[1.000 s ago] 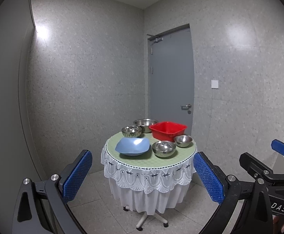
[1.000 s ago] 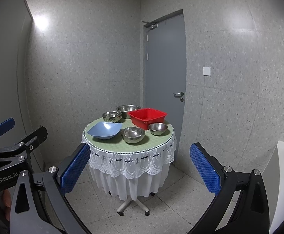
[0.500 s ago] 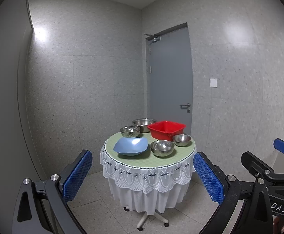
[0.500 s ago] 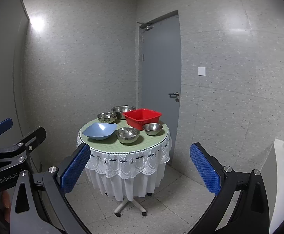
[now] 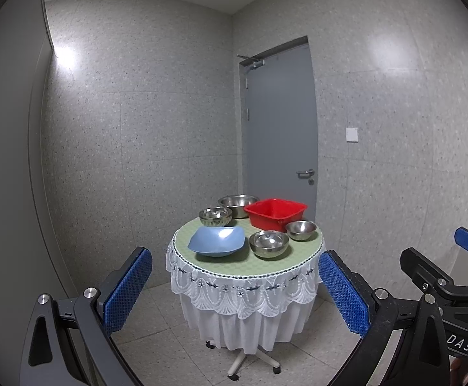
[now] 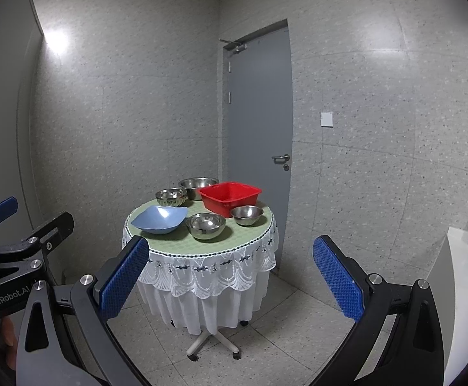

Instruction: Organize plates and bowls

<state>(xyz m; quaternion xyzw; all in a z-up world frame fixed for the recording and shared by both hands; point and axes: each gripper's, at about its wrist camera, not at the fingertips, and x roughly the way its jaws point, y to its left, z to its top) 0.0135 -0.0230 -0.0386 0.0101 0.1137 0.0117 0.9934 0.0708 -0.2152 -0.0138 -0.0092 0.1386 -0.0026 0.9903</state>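
we held both grippers in the air, well apart from the round table (image 5: 246, 268), which stood in the corner of the room beside the grey door (image 5: 282, 122). the left gripper (image 5: 235, 284) was wide open, its blue pads (image 5: 127, 291) far from each other, and it held nothing. the right gripper (image 6: 230, 276) was wide open too and also held nothing.

on the table, if we take its top as a clock face seen from our side, the blue plate (image 5: 217, 240) lay at 8 o'clock. a steel bowl (image 5: 268, 243) sat at 6 o'clock, just beside the plate. a smaller steel bowl (image 5: 300, 230) was at 4 o'clock, touching or almost touching the red basin (image 5: 275, 213) at 2 o'clock; we could not tell which. the big steel bowl (image 5: 237, 205) stood at 12 o'clock, behind the basin. a patterned steel bowl (image 5: 215, 216) was at 10 o'clock, just behind the plate.

a white lace cloth (image 6: 201, 276) hung around the table edge.
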